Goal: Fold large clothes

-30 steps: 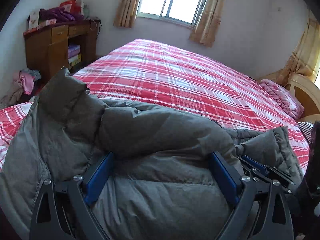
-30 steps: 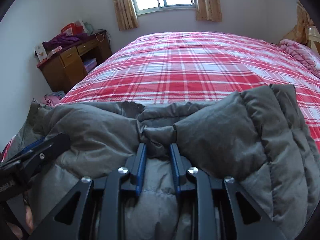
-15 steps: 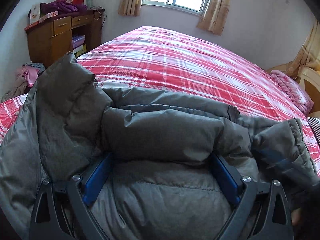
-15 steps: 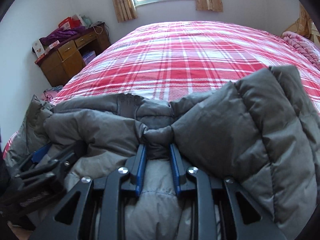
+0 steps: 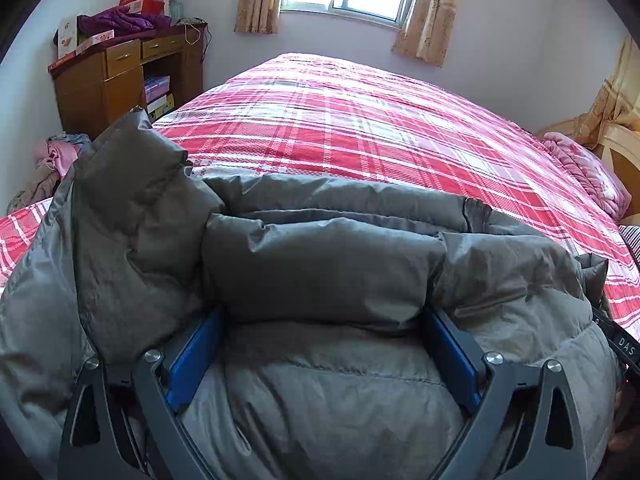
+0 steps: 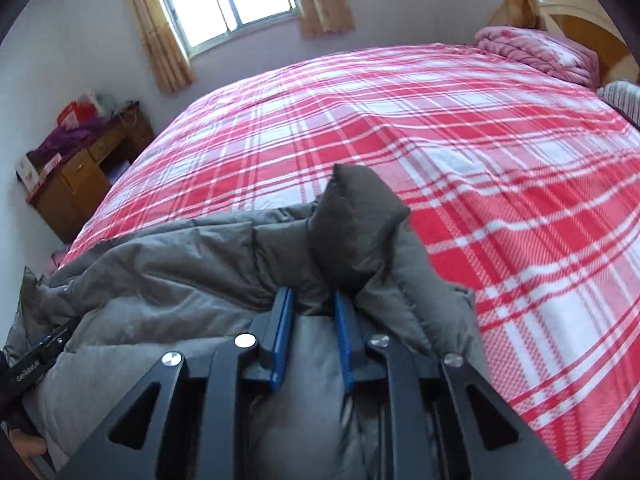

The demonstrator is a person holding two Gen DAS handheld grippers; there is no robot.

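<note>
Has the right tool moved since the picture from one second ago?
Yes. The right tool, pinching the grey jacket with jaws closing, has shifted right: the wooden desk slid to the view's left edge and the bed now fills the right.

Bed (image 5: 360, 128) with red/white plaid cover fills the centre of both views. Lying directly on it: grey puffer jacket (image 5: 320, 264), bunched at the near edge, lower half of frame in the left wrist view, lower left in the right wrist view (image 6: 180, 280). Pink folded quilt (image 6: 536, 52) on the bed's far end, upper right in the right wrist view, right edge in the left one. Striped item (image 6: 624, 100) just beside it at the right edge, mostly cut off.
</note>
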